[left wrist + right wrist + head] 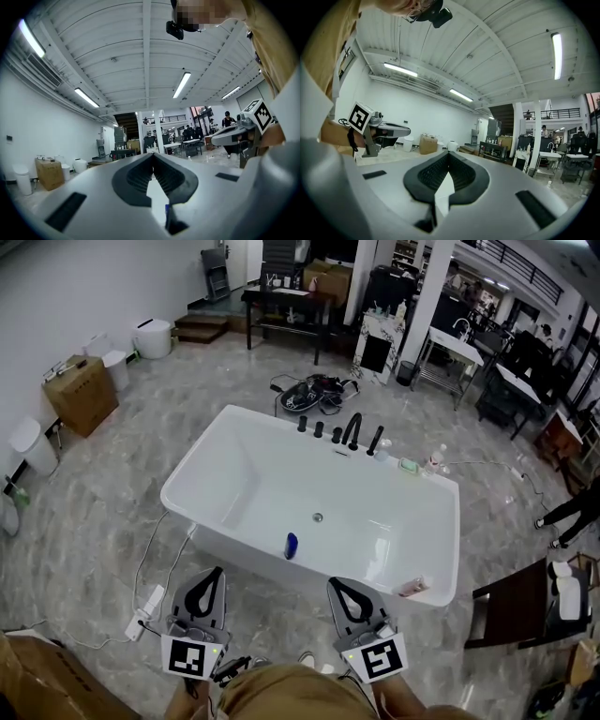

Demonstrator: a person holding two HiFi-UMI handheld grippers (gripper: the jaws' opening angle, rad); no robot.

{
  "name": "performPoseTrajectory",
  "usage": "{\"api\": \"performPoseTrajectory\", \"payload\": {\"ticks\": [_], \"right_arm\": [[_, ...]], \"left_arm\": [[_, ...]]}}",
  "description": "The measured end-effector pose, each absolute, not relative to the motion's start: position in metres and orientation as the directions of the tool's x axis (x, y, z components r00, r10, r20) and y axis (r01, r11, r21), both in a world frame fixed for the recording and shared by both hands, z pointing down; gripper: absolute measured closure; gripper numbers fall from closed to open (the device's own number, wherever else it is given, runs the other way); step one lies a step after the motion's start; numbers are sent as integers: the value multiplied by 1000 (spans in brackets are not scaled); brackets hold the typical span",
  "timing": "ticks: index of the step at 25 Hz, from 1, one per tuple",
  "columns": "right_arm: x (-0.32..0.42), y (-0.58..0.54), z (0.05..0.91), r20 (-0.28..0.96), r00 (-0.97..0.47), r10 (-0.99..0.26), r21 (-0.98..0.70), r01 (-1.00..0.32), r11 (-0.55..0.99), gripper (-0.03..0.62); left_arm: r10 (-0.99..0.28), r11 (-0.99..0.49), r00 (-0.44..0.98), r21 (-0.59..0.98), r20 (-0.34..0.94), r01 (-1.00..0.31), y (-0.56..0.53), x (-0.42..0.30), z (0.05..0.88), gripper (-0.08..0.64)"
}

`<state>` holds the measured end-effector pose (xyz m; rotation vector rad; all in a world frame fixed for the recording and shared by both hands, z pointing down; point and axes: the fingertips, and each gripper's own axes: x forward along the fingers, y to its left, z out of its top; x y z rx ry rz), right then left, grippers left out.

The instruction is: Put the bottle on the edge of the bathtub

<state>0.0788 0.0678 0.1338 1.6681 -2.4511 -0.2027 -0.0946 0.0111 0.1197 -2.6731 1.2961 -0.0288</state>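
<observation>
A small blue bottle [291, 545] stands on the floor of the white bathtub [221, 527], near its front wall and just short of the drain. A pale bottle [413, 586] lies on the tub's front right rim. Both grippers hang in front of the tub's near side, below its rim and apart from it. My left gripper [217, 572] [153, 154] is shut with nothing in it. My right gripper [335, 582] [449, 153] is also shut and empty. Each gripper view looks level across the room and shows the other gripper at its side.
Black taps [352, 432], a clear bottle [434, 457] and a green soap [408, 464] line the tub's far rim. A power strip with its cable [145, 606] lies on the floor at front left. A dark wooden stool [520, 601] stands right, a cardboard box [80, 390] far left.
</observation>
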Motion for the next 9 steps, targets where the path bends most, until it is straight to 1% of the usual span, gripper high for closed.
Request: {"api": "performPoseTrajectory", "payload": {"ticks": [9], "right_arm": [[87, 68, 119, 35, -344, -938, 206, -916, 343, 588]], "left_arm": [[-779, -617, 626, -133, -33, -776, 13, -90, 118, 554]]}}
